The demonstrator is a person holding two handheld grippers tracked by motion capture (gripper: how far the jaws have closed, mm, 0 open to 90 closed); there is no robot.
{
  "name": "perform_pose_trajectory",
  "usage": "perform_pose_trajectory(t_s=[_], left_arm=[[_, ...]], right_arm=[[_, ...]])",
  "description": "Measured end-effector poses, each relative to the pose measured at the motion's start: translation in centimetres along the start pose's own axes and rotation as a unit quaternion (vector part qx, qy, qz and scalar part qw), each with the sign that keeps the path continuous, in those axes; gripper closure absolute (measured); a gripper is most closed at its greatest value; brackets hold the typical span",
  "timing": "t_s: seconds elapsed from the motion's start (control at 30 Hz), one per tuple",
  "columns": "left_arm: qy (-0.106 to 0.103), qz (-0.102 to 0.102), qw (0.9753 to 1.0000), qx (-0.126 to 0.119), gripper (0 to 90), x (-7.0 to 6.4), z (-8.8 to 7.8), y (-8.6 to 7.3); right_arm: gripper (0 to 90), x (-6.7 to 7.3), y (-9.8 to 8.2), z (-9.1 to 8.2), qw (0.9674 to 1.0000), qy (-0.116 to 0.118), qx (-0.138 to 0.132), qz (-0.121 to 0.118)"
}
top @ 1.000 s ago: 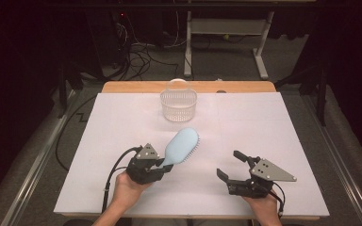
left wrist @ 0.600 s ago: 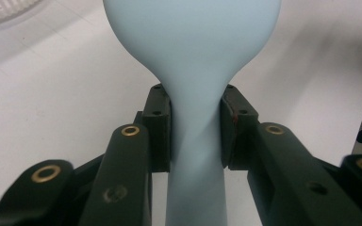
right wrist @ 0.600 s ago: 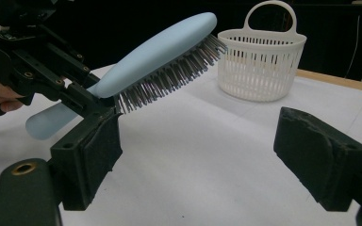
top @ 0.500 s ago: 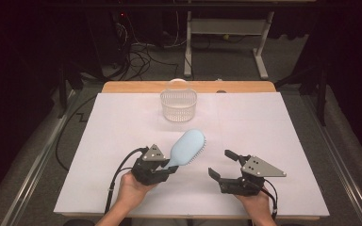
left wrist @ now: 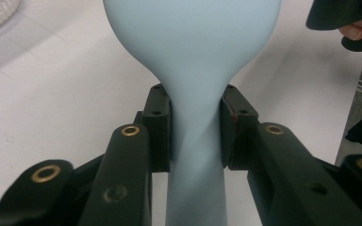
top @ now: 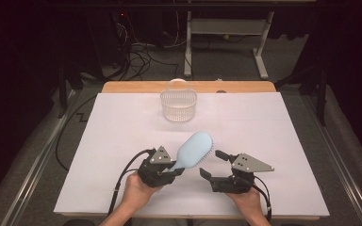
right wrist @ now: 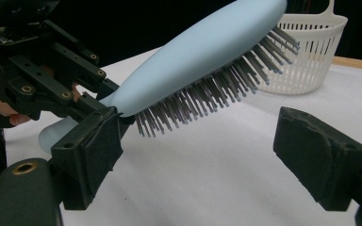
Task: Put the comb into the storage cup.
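A light blue hairbrush (top: pixel 194 150) is lifted off the white table, head tilted up and to the right, grey bristles facing down. My left gripper (top: pixel 169 170) is shut on its narrow handle (left wrist: pixel 195 141), one pad on each side. In the right gripper view the brush head (right wrist: pixel 207 52) hangs above the table with its bristles (right wrist: pixel 202 101) pointing down between my spread jaws. My right gripper (top: pixel 213 164) is open, just right of the brush head, holding nothing.
A white slotted plastic basket (top: pixel 178 104) with a handle stands at the back middle of the white table cover (top: pixel 287 141); it also shows behind the brush as the basket (right wrist: pixel 306 52). A wooden table edge (top: pixel 136 87) runs along the back.
Both grippers have drifted right and closer together. The brush, still in the left gripper, moved right with its head now beside the open right gripper.
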State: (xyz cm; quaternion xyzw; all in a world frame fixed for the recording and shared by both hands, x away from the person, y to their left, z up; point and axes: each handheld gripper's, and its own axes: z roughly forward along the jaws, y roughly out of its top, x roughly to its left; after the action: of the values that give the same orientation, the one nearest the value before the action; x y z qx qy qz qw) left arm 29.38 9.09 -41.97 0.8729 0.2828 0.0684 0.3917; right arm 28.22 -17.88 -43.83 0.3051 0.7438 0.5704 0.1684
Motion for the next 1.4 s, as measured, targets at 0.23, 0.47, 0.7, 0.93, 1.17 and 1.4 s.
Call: perform_pose_trajectory(t_s=[0.23,0.47,0.7,0.93,1.17,1.4], left_arm=[[-0.005,0.008,1.0000,0.000,67.6,-0.6,0.3,0.2],[-0.001,0.016,0.9999,0.004,67.6,-1.0,0.7,0.3],[0.001,0.025,0.9996,0.008,67.6,-1.4,0.9,0.4],[-0.001,0.035,0.9994,0.008,67.6,-1.9,1.0,0.6],[0.001,0.037,0.9993,0.006,67.7,-2.1,0.9,0.7],[0.007,0.040,0.9992,0.002,67.7,-2.2,0.6,0.9]], right_arm=[[16.5,-0.1,0.1,0.5,0.9999,0.005,0.003,0.016],[16.0,0.0,0.2,0.9,0.9995,0.016,0.001,0.029],[15.5,-0.1,0.4,1.3,0.9988,0.026,0.003,0.042],[16.2,-0.3,0.8,1.5,0.9982,0.035,0.006,0.049],[20.7,-0.3,1.2,1.5,0.9974,0.046,0.016,0.052],[26.6,-0.2,1.5,1.4,0.9963,0.059,0.015,0.061]])
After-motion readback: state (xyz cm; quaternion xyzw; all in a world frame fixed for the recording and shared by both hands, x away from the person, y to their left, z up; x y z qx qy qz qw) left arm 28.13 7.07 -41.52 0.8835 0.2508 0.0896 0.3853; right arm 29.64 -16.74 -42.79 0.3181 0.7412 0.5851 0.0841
